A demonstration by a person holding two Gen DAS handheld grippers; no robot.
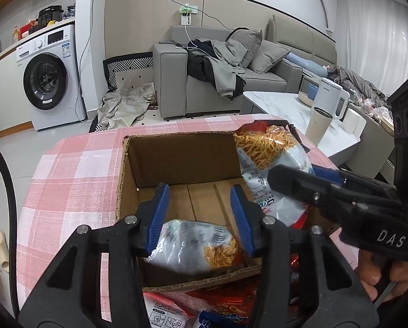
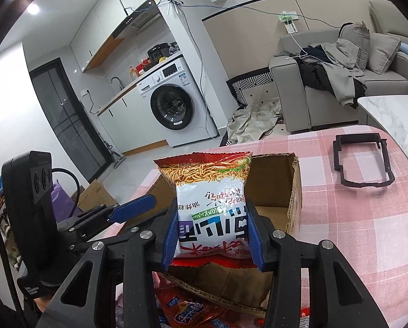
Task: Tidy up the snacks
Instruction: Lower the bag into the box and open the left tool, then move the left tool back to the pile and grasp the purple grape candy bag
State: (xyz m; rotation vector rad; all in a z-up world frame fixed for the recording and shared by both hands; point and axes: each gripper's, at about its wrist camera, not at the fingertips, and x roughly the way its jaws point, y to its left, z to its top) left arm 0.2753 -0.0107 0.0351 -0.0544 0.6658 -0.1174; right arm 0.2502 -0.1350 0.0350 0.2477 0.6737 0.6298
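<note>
Over checkered cloth (image 2: 354,218), right hand-held gripper (image 2: 212,235) clamps upright noodle packet (image 2: 212,205); left hand-held gripper (image 1: 201,218) gapes.

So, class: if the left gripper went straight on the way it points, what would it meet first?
Probably the snack packet lying in the box, right between the left gripper's open fingers; beyond it, the box floor. Depth is hard to judge.

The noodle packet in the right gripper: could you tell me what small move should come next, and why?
Probably lower it and let go: the right gripper holds the noodle packet over the open cardboard box, where a similar packet already lies beneath the open left gripper.
</note>
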